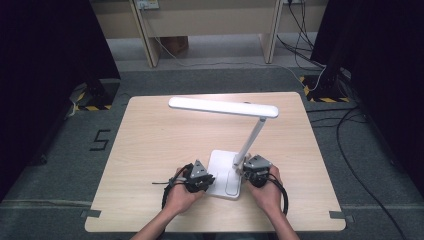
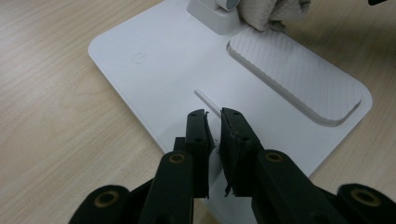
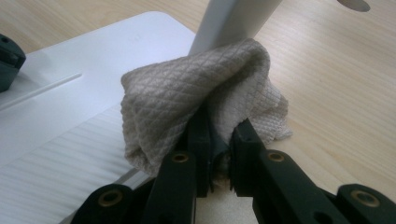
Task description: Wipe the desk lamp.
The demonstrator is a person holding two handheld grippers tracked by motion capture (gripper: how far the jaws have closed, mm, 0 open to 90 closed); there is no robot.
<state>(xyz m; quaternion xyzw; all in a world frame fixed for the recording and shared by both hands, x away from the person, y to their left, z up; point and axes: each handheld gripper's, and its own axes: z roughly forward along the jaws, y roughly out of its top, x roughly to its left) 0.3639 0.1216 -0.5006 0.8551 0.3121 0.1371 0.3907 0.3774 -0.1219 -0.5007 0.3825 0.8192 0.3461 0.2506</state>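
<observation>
Right gripper [image 3: 219, 140] is clamped on a bunched-up cloth [image 3: 196, 93], pressing it vs the lamp [image 1: 223, 107] stem right where it meets the base. Left gripper [image 2: 214, 116] is nearly closed w/ nothing in it, jaws resting on the lamp base [image 2: 154, 70] edge. Lamp sits mid counter [image 1: 150, 145].

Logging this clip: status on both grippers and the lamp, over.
Left gripper shut, jaws resting on lamp base. Right gripper shut on cloth, pressed against lamp stem. Nothing in the way.
</observation>
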